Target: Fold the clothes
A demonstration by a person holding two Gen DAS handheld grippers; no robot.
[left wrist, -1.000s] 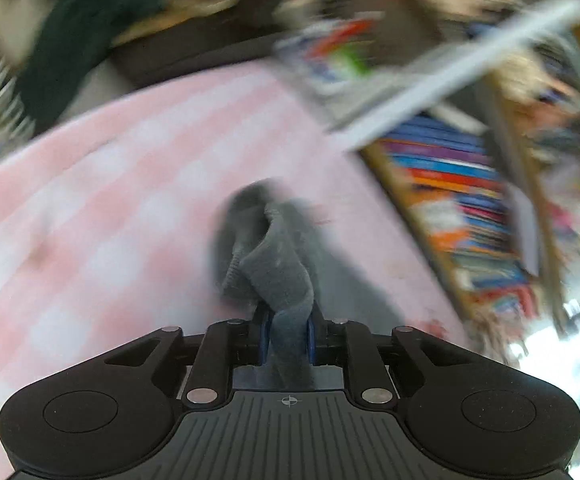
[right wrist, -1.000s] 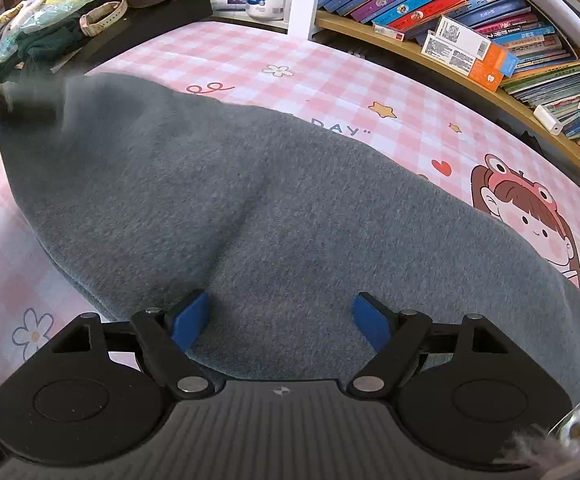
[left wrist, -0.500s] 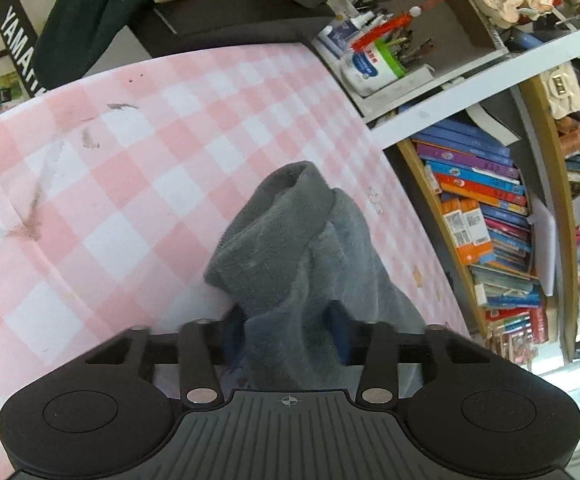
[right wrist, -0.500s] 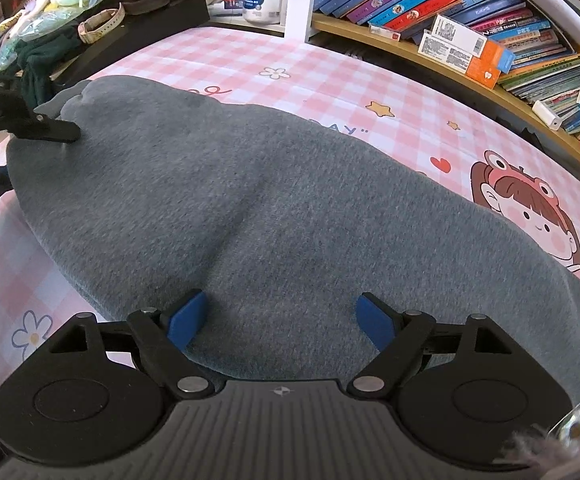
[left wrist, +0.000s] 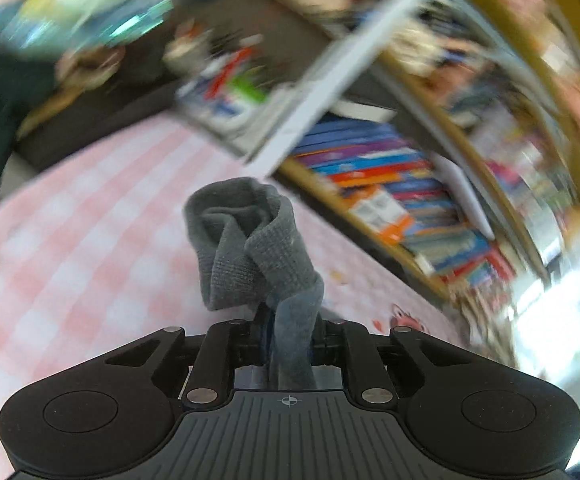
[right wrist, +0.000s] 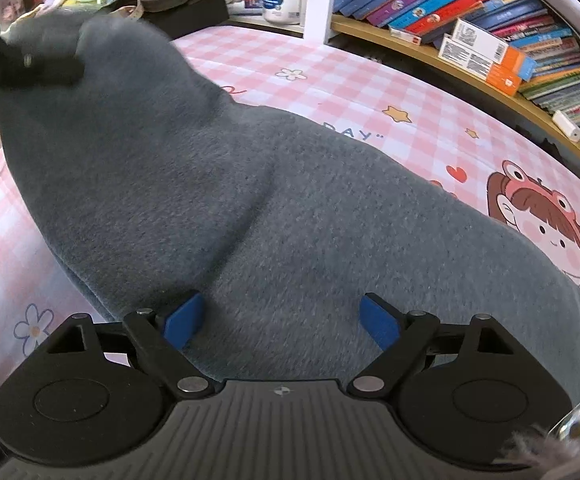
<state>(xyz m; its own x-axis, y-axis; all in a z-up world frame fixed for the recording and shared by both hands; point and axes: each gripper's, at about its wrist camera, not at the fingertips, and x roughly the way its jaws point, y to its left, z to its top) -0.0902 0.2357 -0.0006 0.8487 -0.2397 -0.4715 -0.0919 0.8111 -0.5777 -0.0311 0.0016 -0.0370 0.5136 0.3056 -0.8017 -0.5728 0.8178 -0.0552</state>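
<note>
A long grey fleece garment (right wrist: 290, 216) lies stretched across a table covered in a pink-and-white checked cloth with cartoon prints (right wrist: 370, 92), running from the table's far left corner, where one end is lifted off the surface, down to its near right edge. The left gripper (left wrist: 288, 328), a black hand-held tool with blue pads, is clamped tight on that raised end, a bunched grey cuff of ribbed knit (left wrist: 250, 248) sticking up beyond its fingers above the checked cloth; in the right wrist view the same tool appears as a dark blurred shape (right wrist: 30, 68) at the garment's upper left. The right gripper (right wrist: 282, 320) hangs over the middle of the garment near the table's front edge, its blue-tipped fingers (right wrist: 184, 320) spread wide with nothing between them but the fleece below; whether the tips touch the fabric cannot be told. Along the table's far edge runs a wooden shelf of colourful books (right wrist: 490, 32), with a white tub (right wrist: 282, 0) beside it. The left wrist view is heavily motion-blurred.
</note>
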